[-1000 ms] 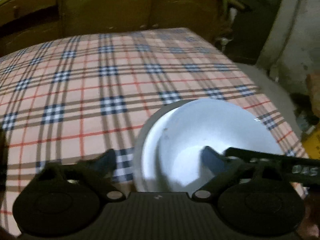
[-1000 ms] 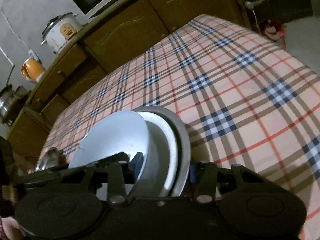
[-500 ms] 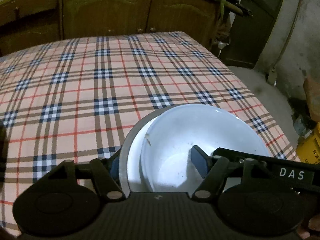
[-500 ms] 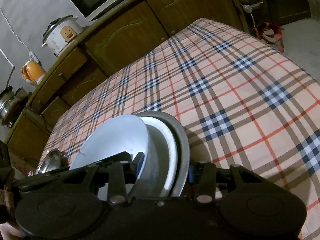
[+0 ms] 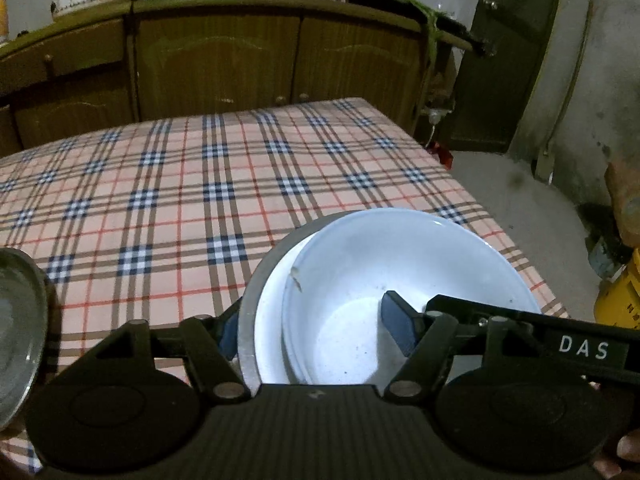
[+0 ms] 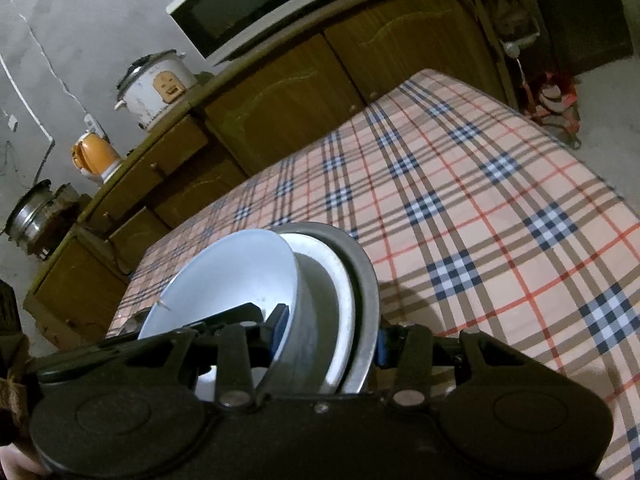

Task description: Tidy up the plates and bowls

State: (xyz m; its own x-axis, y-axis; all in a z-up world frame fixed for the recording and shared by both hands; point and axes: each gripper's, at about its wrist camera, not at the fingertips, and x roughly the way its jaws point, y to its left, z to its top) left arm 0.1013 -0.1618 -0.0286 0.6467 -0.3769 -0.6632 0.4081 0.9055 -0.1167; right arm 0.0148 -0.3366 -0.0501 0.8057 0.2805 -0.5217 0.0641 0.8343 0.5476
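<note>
A stack of white bowls (image 5: 404,276) sits nested inside a grey metal plate (image 5: 256,292). My left gripper (image 5: 312,328) is shut on the near edge of the stack, one finger outside the plate rim and one inside the top bowl. In the right wrist view my right gripper (image 6: 328,332) is shut on the same stack (image 6: 240,276) from the other side, spanning the top bowl and the metal plate (image 6: 364,276). The stack is held tilted above the plaid tablecloth (image 5: 168,200).
A metal dish (image 5: 20,320) lies at the table's left edge. Wooden cabinets (image 5: 224,56) stand behind the table, with a microwave (image 6: 240,4), a rice cooker (image 6: 156,84) and an orange kettle (image 6: 96,156) on top. A yellow container (image 5: 620,300) stands on the floor at right.
Both grippers have lifted and tilted back with the stack; more of the cabinets and the microwave now shows. The left gripper's fingers closed in on the stack's edge.
</note>
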